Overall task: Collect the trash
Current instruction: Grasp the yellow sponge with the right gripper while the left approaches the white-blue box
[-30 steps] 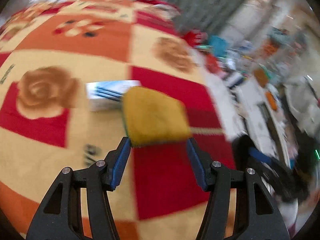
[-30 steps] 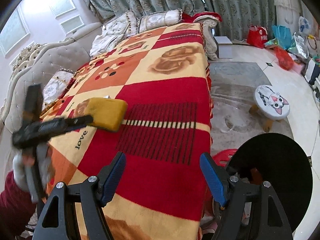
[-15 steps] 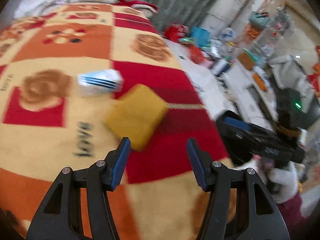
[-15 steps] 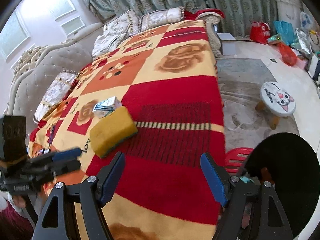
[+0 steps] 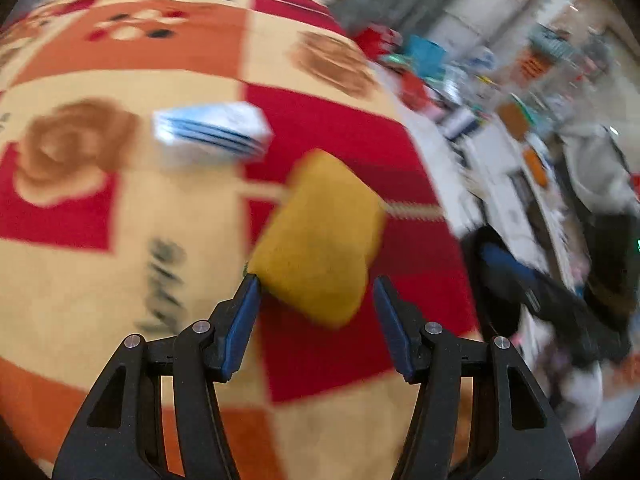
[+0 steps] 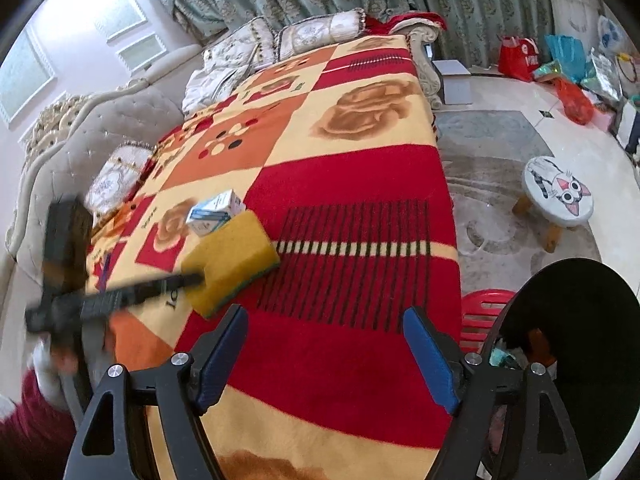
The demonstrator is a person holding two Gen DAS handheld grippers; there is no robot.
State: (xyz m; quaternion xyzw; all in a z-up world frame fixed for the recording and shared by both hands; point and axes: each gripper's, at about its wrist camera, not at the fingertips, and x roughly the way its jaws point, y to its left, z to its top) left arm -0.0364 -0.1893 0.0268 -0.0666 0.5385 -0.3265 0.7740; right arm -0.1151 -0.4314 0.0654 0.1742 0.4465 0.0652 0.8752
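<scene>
Left gripper [image 5: 316, 300], fingers apart, has closed back in on the yellow sponge [image 5: 320, 236] at frame centre; its left pad now touches a corner, no clamp yet. Right gripper [image 6: 324, 360], lower centre, is opening, empty. Pickup looks imminent.

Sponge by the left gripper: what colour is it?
The sponge is yellow with a thin green layer underneath, clearest in the right wrist view.

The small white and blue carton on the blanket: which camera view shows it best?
The right wrist view shows the carton best: it is sharp there, with its top and side faces visible, lying just behind the yellow sponge. The left wrist view shows the carton larger but smeared by motion blur, so only its white body and blue stripes can be made out.
</scene>
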